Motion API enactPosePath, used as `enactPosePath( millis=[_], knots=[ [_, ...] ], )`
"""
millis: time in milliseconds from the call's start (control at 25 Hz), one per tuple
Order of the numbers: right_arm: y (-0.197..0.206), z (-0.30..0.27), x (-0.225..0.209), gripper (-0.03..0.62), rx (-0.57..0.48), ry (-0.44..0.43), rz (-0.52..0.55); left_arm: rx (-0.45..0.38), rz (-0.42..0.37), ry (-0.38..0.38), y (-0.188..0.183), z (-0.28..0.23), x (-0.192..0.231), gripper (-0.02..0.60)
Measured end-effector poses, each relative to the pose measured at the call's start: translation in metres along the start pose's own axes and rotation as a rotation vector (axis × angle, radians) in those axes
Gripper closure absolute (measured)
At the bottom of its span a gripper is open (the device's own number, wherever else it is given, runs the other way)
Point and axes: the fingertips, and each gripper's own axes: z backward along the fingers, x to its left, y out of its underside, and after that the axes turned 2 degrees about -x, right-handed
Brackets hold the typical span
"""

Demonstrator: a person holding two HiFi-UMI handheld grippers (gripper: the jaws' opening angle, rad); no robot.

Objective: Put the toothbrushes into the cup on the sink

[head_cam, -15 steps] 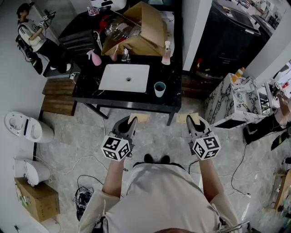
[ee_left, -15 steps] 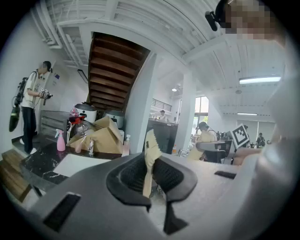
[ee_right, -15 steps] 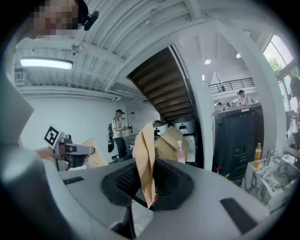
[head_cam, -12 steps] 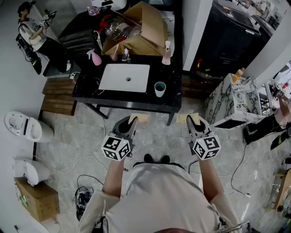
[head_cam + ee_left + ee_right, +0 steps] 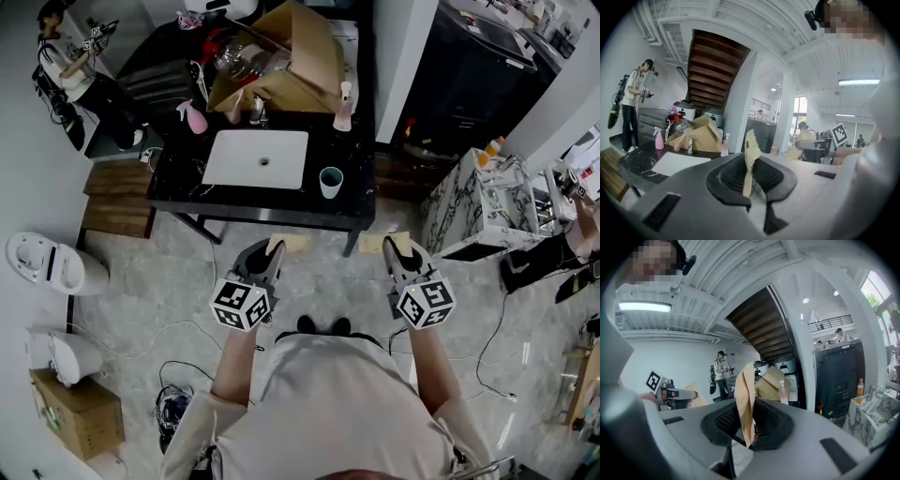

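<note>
Left gripper (image 5: 267,255) grips flat tan paper packet (image 5: 750,145) | right gripper (image 5: 398,253) grips second tan packet (image 5: 743,385) | teal cup (image 5: 329,182) upper centre, well beyond both.

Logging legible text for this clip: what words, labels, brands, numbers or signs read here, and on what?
No text can be read.
Marker cubes on left claw and right claw: black-and-white square patterns, no letters.
Paper packet in left claw, another in right: no print visible.
Pink spray bottle, pump bottle, cardboard box: any print too small to read.
</note>
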Motion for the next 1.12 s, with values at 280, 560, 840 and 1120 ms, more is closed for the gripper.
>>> enactPosePath(
  millis=[280, 560, 840, 1120],
  knots=[
    [0.003, -0.008, 0.003, 0.525, 0.005, 0.033, -0.009, 0.003, 0.004, 0.022, 0.002, 0.000, 0.012, 0.540],
    [0.011, -0.015, 0.014, 0.526, 0.013, 0.063, -0.016, 0.015, 0.009, 0.056, 0.008, 0.000, 0.028, 0.540],
    [0.017, -0.021, 0.025, 0.525, 0.014, 0.099, -0.006, 0.025, 0.010, 0.076, 0.013, 0.007, 0.047, 0.540],
    [0.017, -0.027, 0.029, 0.525, 0.008, 0.128, -0.008, 0.033, 0.001, 0.096, 0.013, 0.006, 0.056, 0.540]
  ],
)
